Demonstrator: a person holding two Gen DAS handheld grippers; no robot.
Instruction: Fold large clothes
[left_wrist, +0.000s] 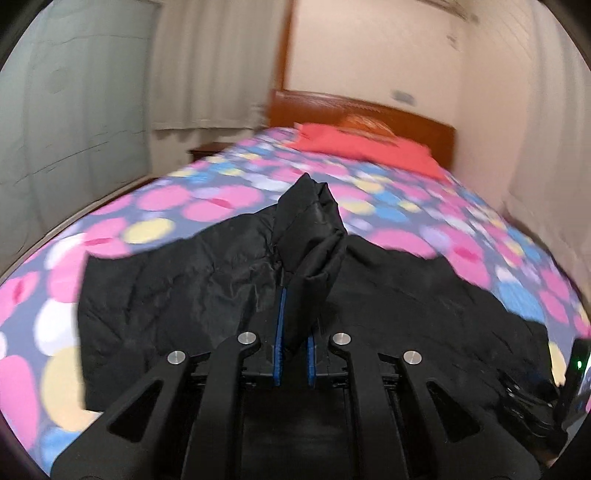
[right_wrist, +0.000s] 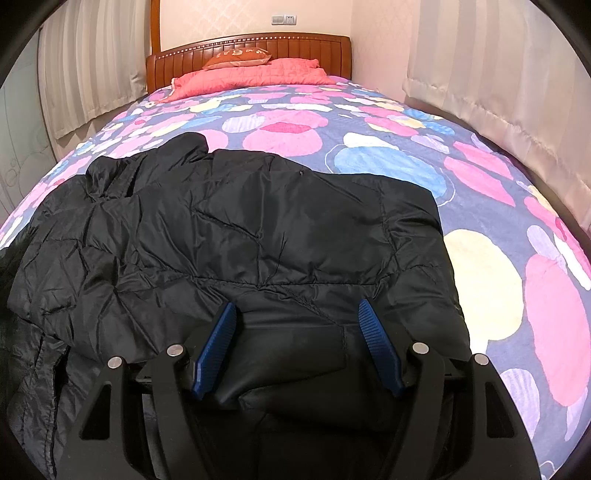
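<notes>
A black puffer jacket (right_wrist: 236, 236) lies spread across the foot end of a bed (right_wrist: 369, 122) covered in a quilt of pink, blue and yellow blotches, its quilted body reaching from near the left edge toward the right one.

The left gripper (left_wrist: 295, 295) is clamped tight on a bunched fold of the jacket (left_wrist: 310, 229), which stands up from between the blue pads (left_wrist: 281, 314) in a narrow peak above the rest of the cloth; the view is smeared, so which part of the garment this is, sleeve or hem, I cannot say for sure.

The right gripper (right_wrist: 297, 314) stands with its jaws wide apart over the near edge of the jacket, the ribbed blue pads (right_wrist: 218, 347) set either side of a smooth dark flap without pressing it.

At the head end a red pillow (right_wrist: 255, 75) rests against the wooden headboard (right_wrist: 251, 46).
</notes>
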